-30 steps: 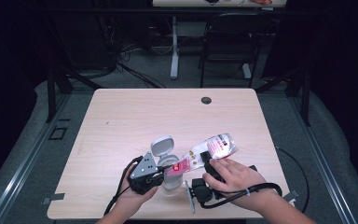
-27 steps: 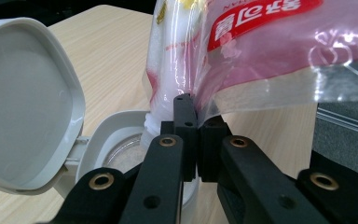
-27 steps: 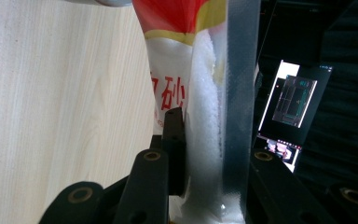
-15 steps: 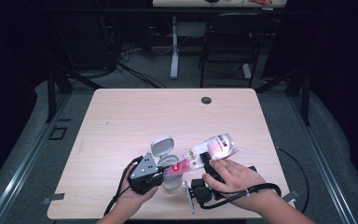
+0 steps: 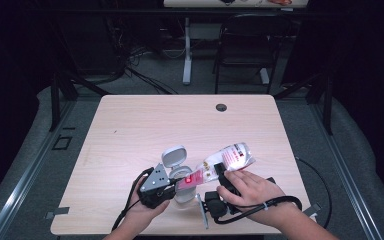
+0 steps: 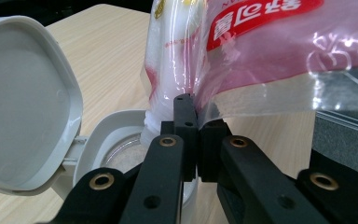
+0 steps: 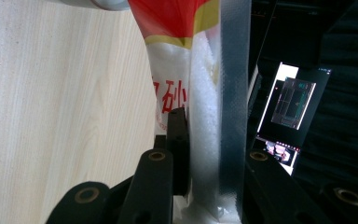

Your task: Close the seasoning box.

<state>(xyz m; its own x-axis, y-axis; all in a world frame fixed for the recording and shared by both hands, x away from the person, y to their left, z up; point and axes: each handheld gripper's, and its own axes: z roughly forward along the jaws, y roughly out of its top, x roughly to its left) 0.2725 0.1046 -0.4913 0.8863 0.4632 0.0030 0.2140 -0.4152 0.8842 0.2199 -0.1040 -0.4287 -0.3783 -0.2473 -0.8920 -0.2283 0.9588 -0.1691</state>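
Note:
A clear plastic bag (image 5: 225, 162) with a red label and white granules lies tilted, its mouth down over a grey container (image 5: 182, 196) whose flip lid (image 5: 174, 156) stands open. My left gripper (image 5: 172, 182) is shut on the bag's edge (image 6: 270, 51) near the mouth, just above the container's rim (image 6: 114, 135) and beside the lid (image 6: 23, 98). My right gripper (image 5: 220, 172) holds the bag's raised body (image 7: 186, 70). Its jaws (image 7: 205, 140) have just been closing and press on the bag between them.
The wooden table (image 5: 145, 125) has a cable hole (image 5: 221, 107) at the far middle. A black chair (image 5: 245, 55) and a desk leg stand beyond it. A lit screen (image 7: 289, 107) shows to the right in the right gripper view.

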